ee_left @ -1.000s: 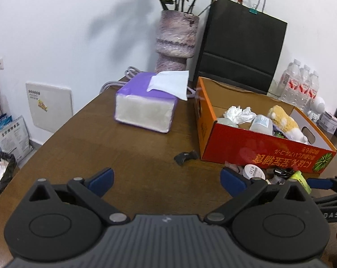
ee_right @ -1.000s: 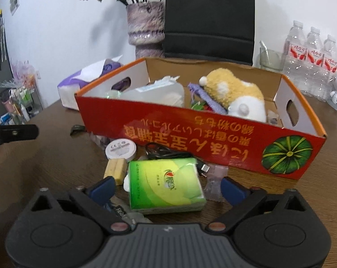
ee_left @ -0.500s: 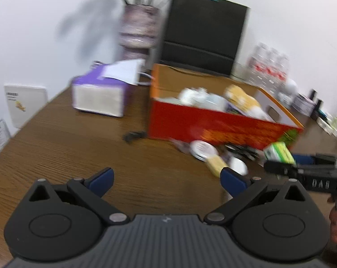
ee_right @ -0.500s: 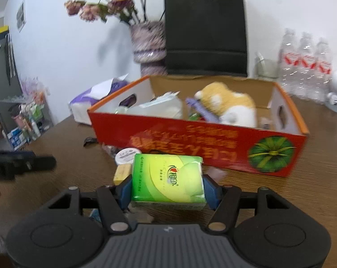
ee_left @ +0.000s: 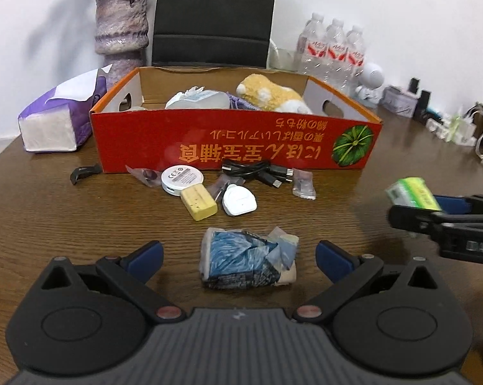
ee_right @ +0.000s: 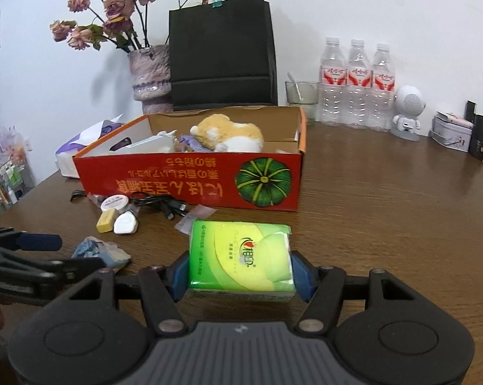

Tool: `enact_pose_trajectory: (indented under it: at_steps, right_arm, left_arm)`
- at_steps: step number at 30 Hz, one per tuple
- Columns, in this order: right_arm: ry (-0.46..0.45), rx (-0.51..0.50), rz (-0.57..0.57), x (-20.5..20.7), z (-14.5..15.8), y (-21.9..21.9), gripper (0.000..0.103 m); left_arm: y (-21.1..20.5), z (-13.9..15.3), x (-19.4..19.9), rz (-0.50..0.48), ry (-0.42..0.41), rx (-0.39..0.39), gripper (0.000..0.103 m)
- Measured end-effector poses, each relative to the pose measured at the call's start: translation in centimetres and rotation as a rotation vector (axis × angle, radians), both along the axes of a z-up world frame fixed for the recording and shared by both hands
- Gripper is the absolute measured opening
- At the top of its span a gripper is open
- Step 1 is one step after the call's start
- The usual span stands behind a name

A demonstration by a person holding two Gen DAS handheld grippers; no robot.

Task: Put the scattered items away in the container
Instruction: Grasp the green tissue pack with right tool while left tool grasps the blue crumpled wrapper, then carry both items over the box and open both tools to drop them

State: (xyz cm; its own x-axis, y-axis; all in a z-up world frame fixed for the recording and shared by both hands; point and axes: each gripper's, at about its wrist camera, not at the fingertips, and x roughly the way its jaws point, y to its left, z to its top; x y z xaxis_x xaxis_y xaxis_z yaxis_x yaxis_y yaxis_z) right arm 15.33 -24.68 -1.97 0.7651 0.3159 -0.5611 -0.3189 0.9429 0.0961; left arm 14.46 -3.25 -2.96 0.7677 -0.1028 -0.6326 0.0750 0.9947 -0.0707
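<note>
My right gripper (ee_right: 241, 271) is shut on a green tissue pack (ee_right: 239, 255) and holds it above the table, in front of the red cardboard box (ee_right: 190, 181). The pack also shows at the right in the left wrist view (ee_left: 412, 194). My left gripper (ee_left: 238, 256) is open, its fingers either side of a crumpled blue wrapper (ee_left: 247, 261) on the table. In front of the box (ee_left: 235, 141) lie a white round case (ee_left: 182, 178), a yellow block (ee_left: 199, 204), a white charger (ee_left: 239, 199), a black cable (ee_left: 257, 171) and a black clip (ee_left: 84, 172).
A purple tissue box (ee_left: 57, 117) stands left of the box. A vase (ee_left: 121, 29), a black bag (ee_left: 214, 16) and three water bottles (ee_right: 356, 83) stand behind. A small white robot figure (ee_right: 408, 112) and small items stand at the right.
My right gripper closed on the green tissue pack and lifted it off the table. My left gripper swung right, from facing the tissue box to facing the blue wrapper.
</note>
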Motion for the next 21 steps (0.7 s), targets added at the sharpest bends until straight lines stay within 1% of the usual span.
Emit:
enact_pose_trajectory:
  at_steps: [4,6,7,8,9,10,13,15,18,21]
  right_arm:
    - [-0.003,0.015,0.005,-0.3,0.0,-0.2,0.062]
    - [-0.005,0.021,0.009,-0.5,0.1,-0.3,0.062]
    - [-0.006,0.023,0.009,-0.6,0.1,-0.3,0.062]
    - [-0.006,0.025,0.010,-0.6,0.1,-0.3,0.062]
    - [-0.006,0.026,0.011,-0.6,0.1,-0.3,0.062]
    - [-0.006,0.026,0.012,-0.7,0.1,-0.3,0.062]
    - [-0.004,0.023,0.016,-0.7,0.1,-0.2,0.062]
    - [-0.001,0.021,0.018,-0.8,0.0,-0.1,0.062]
    - [0.008,0.022,0.019,-0.9,0.0,0.1,0.062]
    - [0.005,0.018,0.023,-0.8,0.2,0.5,0.062]
  left_arm:
    - [-0.9,-0.6,0.3,0.012,0.026,0.065,0.102]
    - [-1.3,-0.8,0.0,0.014,0.010,0.092,0.100]
    - [-1.3,-0.8,-0.1,0.014,0.006,0.087,0.095]
    - [-1.2,-0.7,-0.2,0.015,0.000,0.085,0.085]
    - [-1.2,-0.5,-0.2,0.013,-0.008,0.085,0.077]
    - [-1.2,-0.4,-0.3,0.009,-0.015,0.081,0.063]
    - [-0.6,-0.1,-0.3,-0.009,-0.022,0.044,0.045]
    - [0.1,0.1,-0.5,-0.007,-0.021,0.013,0.039]
    - [1.2,0.4,-0.8,0.000,-0.027,-0.007,0.038]
    - [2.4,1.3,-1.2,0.011,-0.061,-0.018,0.038]
